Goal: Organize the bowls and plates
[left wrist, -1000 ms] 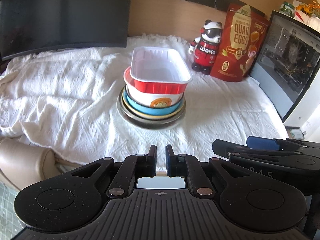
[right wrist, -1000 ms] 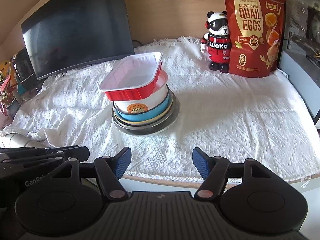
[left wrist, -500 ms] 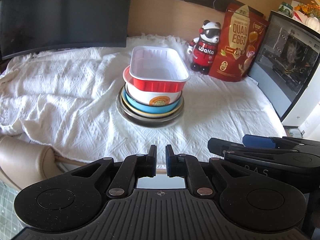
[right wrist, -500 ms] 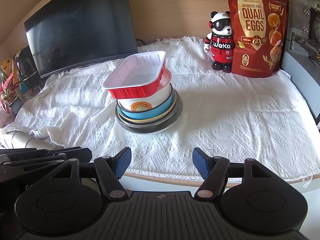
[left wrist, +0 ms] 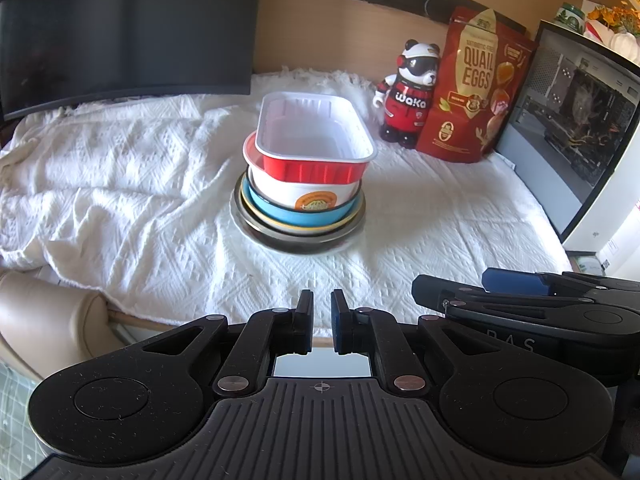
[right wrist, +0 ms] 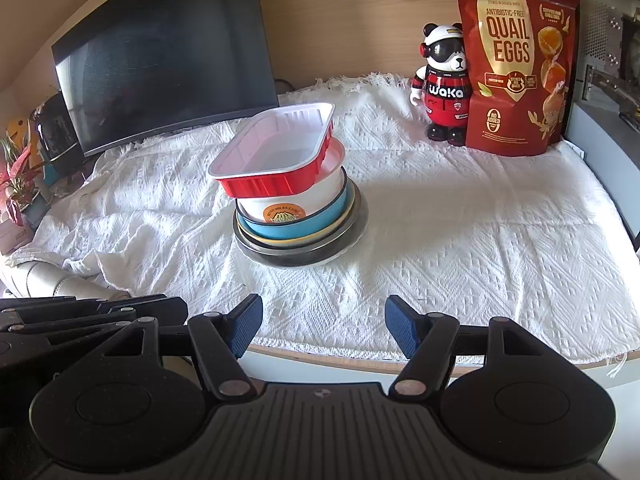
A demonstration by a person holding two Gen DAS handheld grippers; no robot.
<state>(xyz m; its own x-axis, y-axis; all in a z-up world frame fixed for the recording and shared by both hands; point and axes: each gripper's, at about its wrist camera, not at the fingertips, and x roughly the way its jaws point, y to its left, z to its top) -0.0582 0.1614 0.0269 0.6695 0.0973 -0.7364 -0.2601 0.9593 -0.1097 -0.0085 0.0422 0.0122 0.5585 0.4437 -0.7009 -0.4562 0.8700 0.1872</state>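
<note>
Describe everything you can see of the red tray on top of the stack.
The red tray is a rectangular container with rounded corners, ribbed red outer walls, a white inside and a white rolled rim; it looks like coated foil. It appears empty and sits upright but slightly tilted on the white bowl, overhanging it at one end. Only that bowl touches it; neither gripper is near.

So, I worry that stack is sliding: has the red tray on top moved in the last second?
No. The red tray keeps its perch on the white bowl and its gap to the panda figurine.
</note>
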